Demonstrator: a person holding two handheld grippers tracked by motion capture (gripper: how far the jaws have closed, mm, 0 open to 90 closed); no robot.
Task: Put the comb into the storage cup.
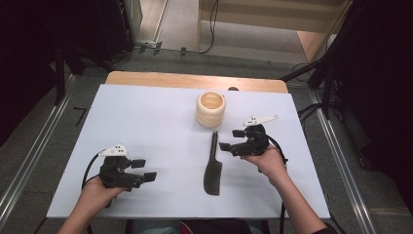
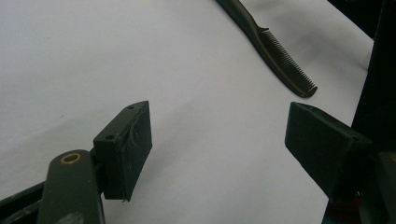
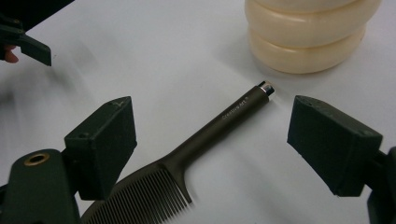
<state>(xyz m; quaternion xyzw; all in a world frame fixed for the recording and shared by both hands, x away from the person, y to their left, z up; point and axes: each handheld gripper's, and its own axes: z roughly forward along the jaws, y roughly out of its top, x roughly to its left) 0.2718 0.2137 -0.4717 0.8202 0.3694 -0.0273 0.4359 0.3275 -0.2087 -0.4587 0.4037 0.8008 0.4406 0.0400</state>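
Note:
A dark comb (image 1: 213,165) lies flat on the white table (image 1: 160,126), handle toward the far side. Its handle (image 3: 224,122) runs between my right gripper's open jaws, pointing at a cream ribbed cup (image 3: 308,37). That cup (image 1: 211,109) stands upright just beyond the comb's handle tip. My right gripper (image 1: 232,139) hovers open just right of the comb handle, holding nothing. Near the front left, my left gripper (image 1: 144,169) is open and empty, with the comb's teeth (image 2: 285,60) farther off ahead of it.
The table's wooden back edge (image 1: 195,80) shows behind the white surface. Beyond it are floor cables (image 1: 209,29) and dark stands. Bare white surface stretches across the left half and far left of the table.

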